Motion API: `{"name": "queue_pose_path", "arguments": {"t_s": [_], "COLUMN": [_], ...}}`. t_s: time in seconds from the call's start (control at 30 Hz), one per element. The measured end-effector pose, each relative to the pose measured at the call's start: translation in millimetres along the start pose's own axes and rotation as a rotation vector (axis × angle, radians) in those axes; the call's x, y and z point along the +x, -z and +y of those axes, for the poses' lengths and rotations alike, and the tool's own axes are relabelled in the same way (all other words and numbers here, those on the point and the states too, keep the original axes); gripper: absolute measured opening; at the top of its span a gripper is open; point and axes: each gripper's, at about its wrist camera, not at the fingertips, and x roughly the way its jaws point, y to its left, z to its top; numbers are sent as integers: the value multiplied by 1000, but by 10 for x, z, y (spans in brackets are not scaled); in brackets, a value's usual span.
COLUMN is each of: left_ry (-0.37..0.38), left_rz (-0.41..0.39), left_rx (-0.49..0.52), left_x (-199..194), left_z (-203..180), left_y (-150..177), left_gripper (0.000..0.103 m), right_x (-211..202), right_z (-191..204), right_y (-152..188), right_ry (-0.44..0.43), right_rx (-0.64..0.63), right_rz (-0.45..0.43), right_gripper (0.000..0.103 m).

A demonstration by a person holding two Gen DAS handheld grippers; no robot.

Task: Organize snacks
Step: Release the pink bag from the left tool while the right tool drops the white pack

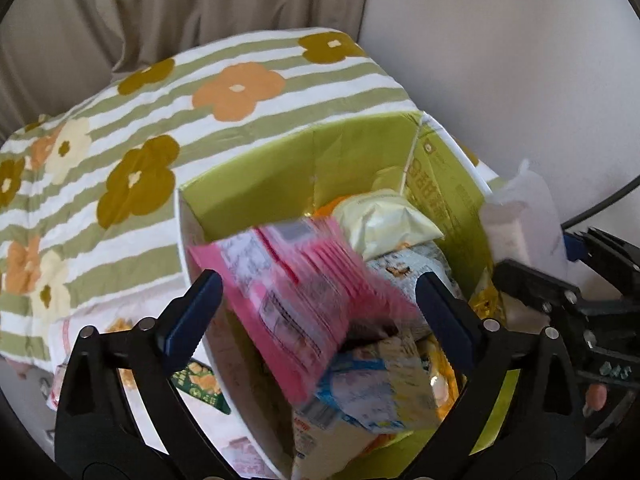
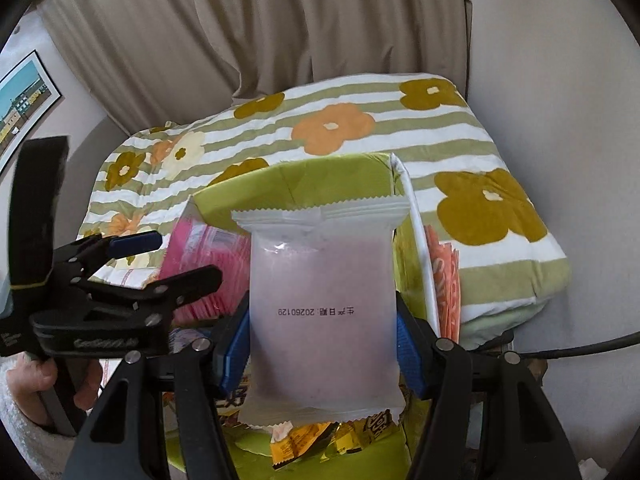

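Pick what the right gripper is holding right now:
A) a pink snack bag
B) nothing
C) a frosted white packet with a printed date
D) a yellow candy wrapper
C: in the right wrist view the right gripper has its blue pads closed on both sides of the frosted white packet, date line printed across it.

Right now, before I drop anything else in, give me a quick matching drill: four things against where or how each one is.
Things:
1. frosted white packet
2. pink packet
3. left gripper
4. green box

States:
a. open above the box
b. blurred between open fingers, over the box
c. pinched in the right gripper
d. holding several snack packs

Pairs: 1-c, 2-b, 3-a, 4-d
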Motion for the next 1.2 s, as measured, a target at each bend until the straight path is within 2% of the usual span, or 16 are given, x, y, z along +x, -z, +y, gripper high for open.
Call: {"name": "queue_pose_path", "arguments": {"t_s": [0.5, 0.53, 0.57, 0.6, 0.67, 1.0, 1.1, 1.2], "left_ry": [-23, -18, -10, -5, -8, -64, -92, -139], "left_rz": [-19, -18, -17, -19, -23, -69, -95, -119], "left_rx": [-54, -62, -74, -87, -99, -169, -212, -257], "left_x": [-280, -291, -307, -332, -379, -784, -983, -1186], "left_z": [253, 274, 296, 316, 342, 424, 531, 670], "left_y": [371, 386, 411, 444, 504, 991, 1137, 1297], "left_gripper": [97, 97, 97, 97, 97, 97, 97, 97], "right_x": [187, 186, 159, 119, 12, -298, -357, -447], "right_z": [44, 56, 69, 84, 124, 310, 406, 555], "right_y": [62, 67, 68, 71, 91, 269, 266, 290], "right_ry": [3, 6, 13, 16, 18, -11, -63, -110], "right_rx": [32, 28, 23, 16, -6, -85, -108, -136], "right_rz": [68, 71, 54, 30, -19, -100, -69, -100], "right_gripper": [60, 62, 71, 87, 97, 97, 97, 97]}}
